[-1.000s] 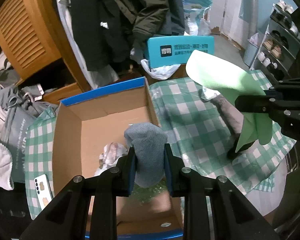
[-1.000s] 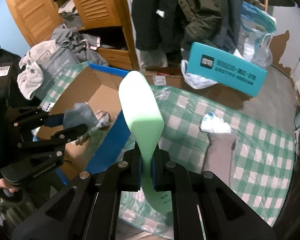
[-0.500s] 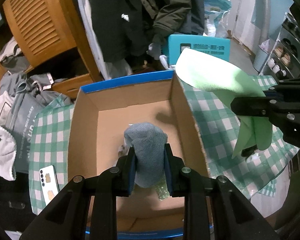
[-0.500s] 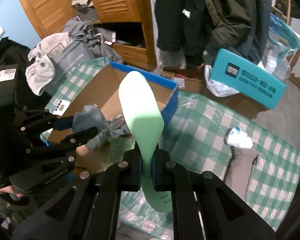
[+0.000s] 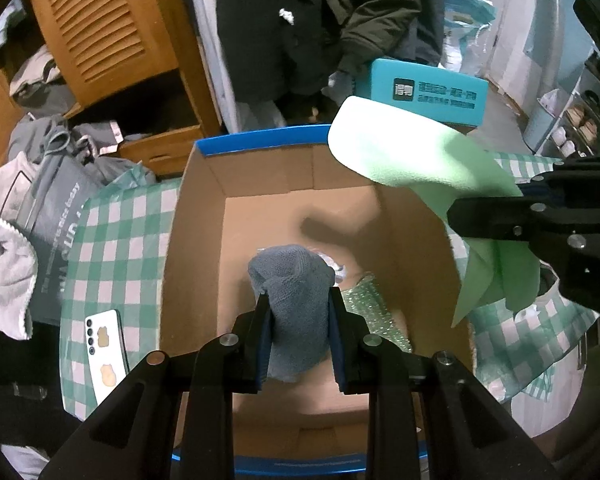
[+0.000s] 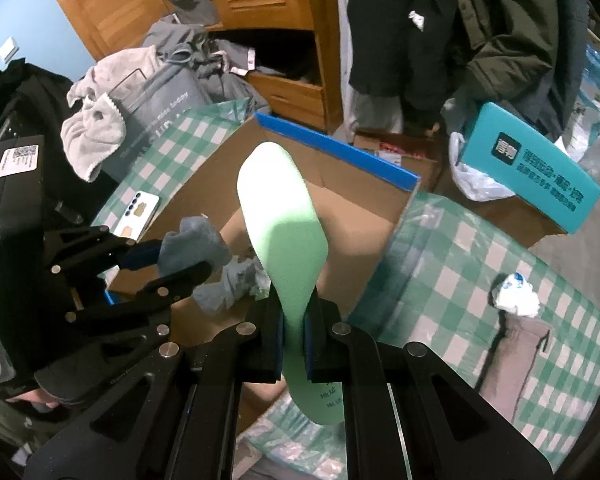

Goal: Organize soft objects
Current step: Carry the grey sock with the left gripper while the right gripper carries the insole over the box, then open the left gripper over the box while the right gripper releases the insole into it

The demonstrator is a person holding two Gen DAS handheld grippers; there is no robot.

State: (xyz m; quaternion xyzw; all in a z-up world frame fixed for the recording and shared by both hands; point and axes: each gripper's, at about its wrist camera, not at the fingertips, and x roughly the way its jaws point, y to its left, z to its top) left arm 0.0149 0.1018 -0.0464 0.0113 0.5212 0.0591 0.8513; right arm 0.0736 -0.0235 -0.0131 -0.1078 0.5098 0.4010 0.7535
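Soft things were what I had in both tongs at that moment. My left tongs (image 5: 299,326) were clenched on a grey knitted cloth (image 5: 294,292), which hung over the open cardboard box (image 5: 198,216) with the blue rim, above its floor. My right tongs (image 6: 292,340) were clamped on a pale green foam insole (image 6: 280,224), held upright at the box's right-hand wall, its rounded end leaning in over the opening. Inside the box lay a sparkly green piece (image 5: 370,312) and something crumpled and pale, mostly hidden behind the cloth. A phone (image 5: 106,346) lay on the checked sheet (image 5: 116,236) beside the box, and a white wad (image 6: 516,294) and a grey strip (image 6: 512,344) sat farther right on the sheet.

To do this well, I judged I should lower the cloth close to the floor before releasing, so it would settle flat and not bunch on the sparkly piece. The insole is springy; I would bring it fully past the wall and lay it lengthwise. Both tongs crowded the same opening, so one at a time seemed wiser.
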